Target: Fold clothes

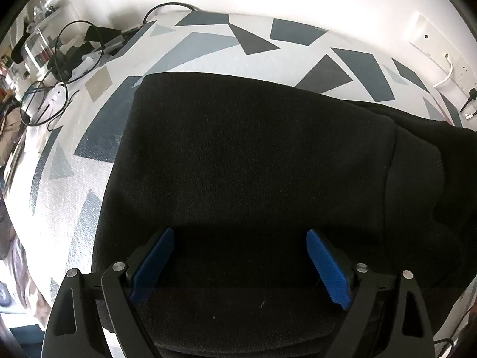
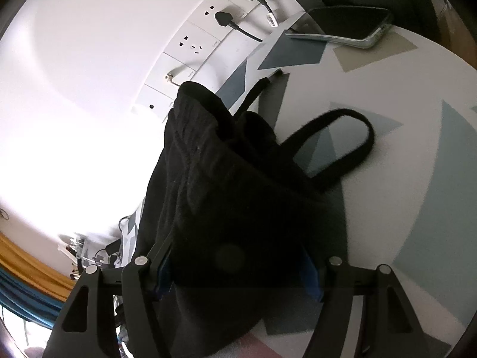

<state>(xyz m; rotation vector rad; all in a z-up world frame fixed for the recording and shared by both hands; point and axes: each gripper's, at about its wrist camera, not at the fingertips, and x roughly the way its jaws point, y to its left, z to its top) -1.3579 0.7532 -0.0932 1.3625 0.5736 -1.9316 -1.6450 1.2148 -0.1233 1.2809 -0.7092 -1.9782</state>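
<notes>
Garment [image 1: 253, 155] lies crosswise before open left tongs [image 1: 240, 264].

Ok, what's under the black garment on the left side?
The black garment lies on a geometric-patterned cover, visible around its edges. Whatever sits beneath the fabric itself is hidden.

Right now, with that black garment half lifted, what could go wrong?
The right gripper has a thick bunch of the garment between its fingers; they look wide apart, so the cloth may slip out. The drawstring loops loose over the table and could snag or end up tucked crooked in a fold. The phone lies at the table's edge near the cloth, so a swing might knock it. The left gripper hangs open over the flat part, holding nothing down.
</notes>
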